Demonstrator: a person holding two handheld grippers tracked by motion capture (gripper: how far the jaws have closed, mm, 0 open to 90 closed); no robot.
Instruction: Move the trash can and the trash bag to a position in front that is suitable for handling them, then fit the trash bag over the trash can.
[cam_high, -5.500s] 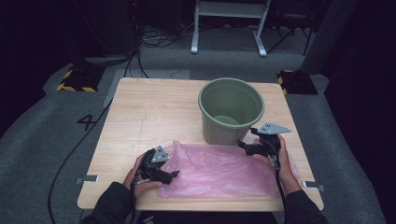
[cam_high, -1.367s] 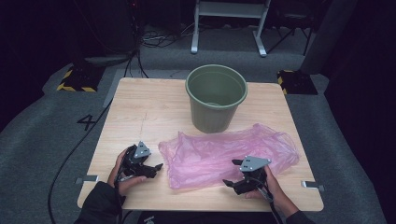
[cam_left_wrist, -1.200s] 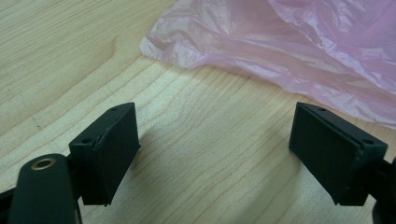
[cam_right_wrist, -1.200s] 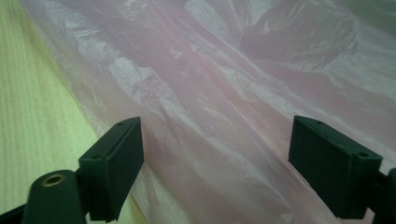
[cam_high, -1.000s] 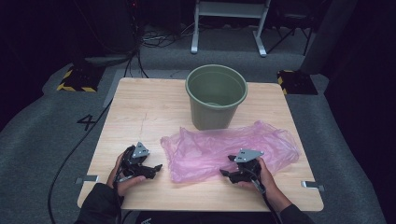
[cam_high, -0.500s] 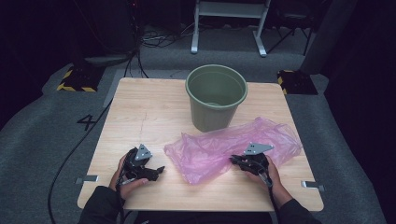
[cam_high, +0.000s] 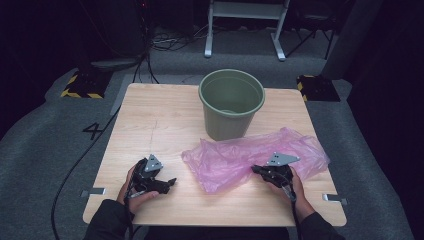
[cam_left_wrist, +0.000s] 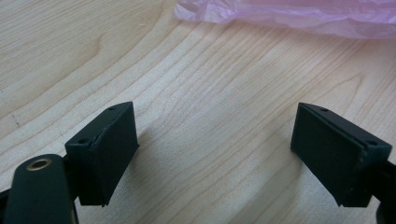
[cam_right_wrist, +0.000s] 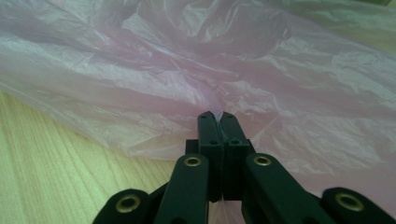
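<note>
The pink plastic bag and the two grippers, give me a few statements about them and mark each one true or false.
1. The right gripper has its fingers pinched shut on the pink plastic bag. True.
2. The left gripper is also clamped on the bag. False: its fingers stand wide apart over bare table, with the bag off beyond them.
3. The green bucket stands upright on the table behind the bag. True.
4. The bag is already lining the bucket. False: it lies crumpled on the table in front of the bucket.
5. The bucket lies tipped on its side. False: its open mouth faces up.
</note>
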